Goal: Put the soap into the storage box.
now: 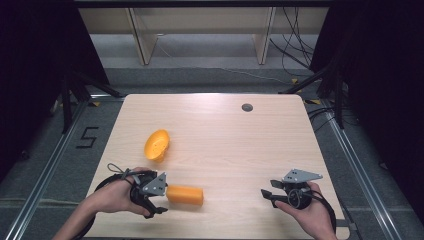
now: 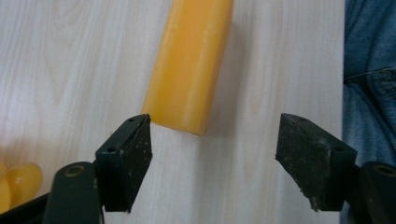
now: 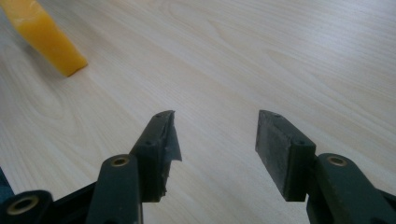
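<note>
An orange block (image 1: 185,195) lies on the wooden table (image 1: 225,140) near its front edge. My left gripper (image 1: 162,198) points at the block's left end. In the left gripper view its jaws stand wide apart, midpoint (image 2: 215,123). The block (image 2: 189,65) stretches away from them, with its near end level with the left fingertip (image 2: 135,140) and not squeezed. An orange bowl (image 1: 157,145) lies tipped on its side farther back. My right gripper (image 1: 267,189) rests open at the front right with nothing between its fingers (image 3: 215,114). The block (image 3: 44,35) shows far off at the upper left.
A grey round cap (image 1: 247,107) sits in the table near its far edge. Blue clothing (image 2: 369,70) of the person shows past the table's front edge. An orange rounded edge (image 2: 21,179) peeks in at the lower left. Cables and frame legs stand on the floor around the table.
</note>
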Action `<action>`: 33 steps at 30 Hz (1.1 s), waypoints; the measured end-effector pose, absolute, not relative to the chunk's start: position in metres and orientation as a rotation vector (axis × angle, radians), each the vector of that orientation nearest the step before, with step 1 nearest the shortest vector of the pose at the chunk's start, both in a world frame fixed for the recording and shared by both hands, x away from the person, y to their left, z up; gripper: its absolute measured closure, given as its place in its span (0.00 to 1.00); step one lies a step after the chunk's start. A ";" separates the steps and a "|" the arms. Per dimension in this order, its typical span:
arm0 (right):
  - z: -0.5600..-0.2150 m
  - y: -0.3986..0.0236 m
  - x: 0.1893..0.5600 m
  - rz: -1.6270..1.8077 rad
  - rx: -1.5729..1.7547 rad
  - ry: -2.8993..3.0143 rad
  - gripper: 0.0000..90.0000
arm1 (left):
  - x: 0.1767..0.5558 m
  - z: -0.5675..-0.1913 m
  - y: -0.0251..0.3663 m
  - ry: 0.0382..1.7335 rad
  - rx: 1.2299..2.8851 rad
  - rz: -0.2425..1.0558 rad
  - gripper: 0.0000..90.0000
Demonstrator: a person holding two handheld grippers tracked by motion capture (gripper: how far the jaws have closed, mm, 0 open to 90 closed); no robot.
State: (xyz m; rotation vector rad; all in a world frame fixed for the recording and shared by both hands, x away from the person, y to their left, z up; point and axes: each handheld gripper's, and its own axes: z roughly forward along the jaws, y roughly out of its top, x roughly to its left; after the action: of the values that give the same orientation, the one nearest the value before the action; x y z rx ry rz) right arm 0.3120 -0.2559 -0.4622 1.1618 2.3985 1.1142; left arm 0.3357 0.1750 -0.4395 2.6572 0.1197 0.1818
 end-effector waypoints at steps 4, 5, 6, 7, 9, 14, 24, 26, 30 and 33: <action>-0.462 -0.256 0.311 1.128 1.173 2.390 0.53 | 0.345 -0.432 0.171 0.104 2.664 0.216 0.29; -0.462 -0.256 0.311 1.128 1.173 2.390 0.53 | 0.345 -0.432 0.171 0.104 2.664 0.216 0.29; -0.463 -0.257 0.312 1.132 1.166 2.394 0.53 | 0.347 -0.431 0.168 0.087 2.672 0.217 0.29; -0.463 -0.257 0.313 1.129 1.165 2.393 0.53 | 0.348 -0.431 0.166 0.075 2.681 0.209 0.29; -0.463 -0.257 0.313 1.136 1.168 2.387 0.53 | 0.349 -0.432 0.164 0.068 2.684 0.202 0.29; -0.463 -0.256 0.312 1.127 1.165 2.397 0.53 | 0.356 -0.434 0.149 0.000 2.710 0.212 0.28; -0.463 -0.257 0.312 1.125 1.172 2.403 0.53 | 0.364 -0.447 0.116 -0.167 2.792 0.161 0.30; -0.463 -0.257 0.312 1.123 1.173 2.404 0.53 | 0.365 -0.450 0.112 -0.187 2.811 0.147 0.31; -0.464 -0.257 0.312 1.126 1.174 2.411 0.53 | 0.365 -0.453 0.105 -0.190 2.815 0.117 0.36; -0.464 -0.257 0.312 1.125 1.175 2.413 0.53 | 0.365 -0.455 0.101 -0.196 2.827 0.087 0.43</action>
State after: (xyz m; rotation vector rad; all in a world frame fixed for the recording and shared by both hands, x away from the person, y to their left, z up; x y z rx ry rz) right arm 0.3122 -0.2568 -0.4636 1.1751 2.4130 1.1255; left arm 0.3647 0.1010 -0.4550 2.8272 -0.1959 0.0869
